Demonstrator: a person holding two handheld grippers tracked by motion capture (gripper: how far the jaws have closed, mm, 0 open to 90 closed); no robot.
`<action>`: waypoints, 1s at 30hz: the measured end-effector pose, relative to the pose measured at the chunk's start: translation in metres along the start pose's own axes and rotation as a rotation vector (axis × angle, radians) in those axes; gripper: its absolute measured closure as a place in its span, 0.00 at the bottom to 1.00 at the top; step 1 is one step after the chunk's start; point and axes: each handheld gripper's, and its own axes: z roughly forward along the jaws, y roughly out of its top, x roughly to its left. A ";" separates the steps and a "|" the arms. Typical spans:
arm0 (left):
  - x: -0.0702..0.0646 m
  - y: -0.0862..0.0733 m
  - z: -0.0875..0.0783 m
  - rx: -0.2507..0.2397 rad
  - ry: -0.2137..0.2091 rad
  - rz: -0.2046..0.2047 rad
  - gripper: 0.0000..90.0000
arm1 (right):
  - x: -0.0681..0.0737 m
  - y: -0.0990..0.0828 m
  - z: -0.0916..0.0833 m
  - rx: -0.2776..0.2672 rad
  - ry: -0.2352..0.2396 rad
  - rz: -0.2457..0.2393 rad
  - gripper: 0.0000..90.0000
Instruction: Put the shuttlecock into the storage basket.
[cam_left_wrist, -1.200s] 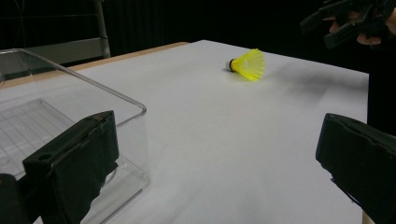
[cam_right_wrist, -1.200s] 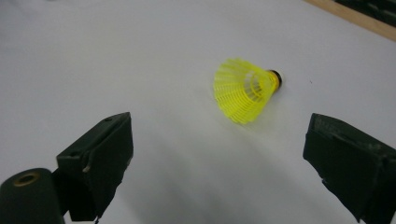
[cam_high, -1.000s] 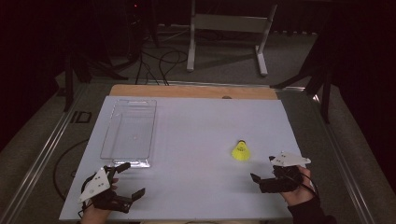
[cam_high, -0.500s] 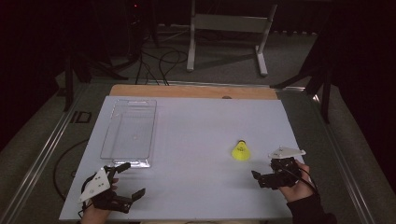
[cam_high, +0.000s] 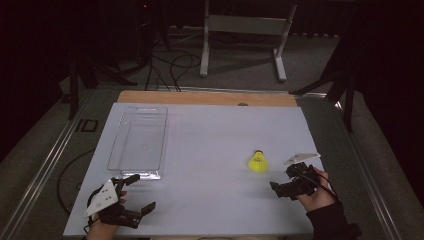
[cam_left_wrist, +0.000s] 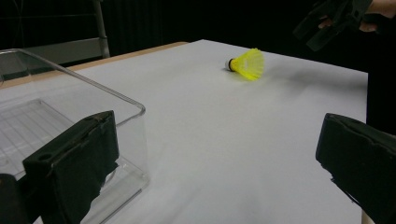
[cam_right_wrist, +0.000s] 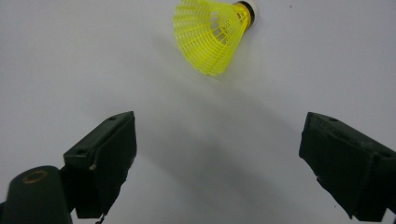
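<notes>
One clear tray (cam_high: 138, 142), one yellow shuttlecock (cam_high: 257, 162), two grippers. The left gripper (cam_high: 135, 195) sits low at the table's (cam_high: 210, 135) near-left corner, jaws apart, empty. The shuttlecock lies on its side right of centre. The right gripper (cam_high: 282, 182) hovers just beside it, jaws wide.
</notes>
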 end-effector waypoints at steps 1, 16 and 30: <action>0.000 0.000 0.000 0.000 0.000 0.000 0.00 | -0.001 0.001 0.001 0.009 0.004 0.001 0.12; 0.000 0.000 0.000 0.002 -0.003 0.001 0.00 | -0.003 0.010 0.023 0.230 0.042 0.022 0.10; 0.000 0.000 0.000 0.002 -0.005 0.000 0.00 | -0.006 0.020 0.042 0.313 0.082 0.061 0.10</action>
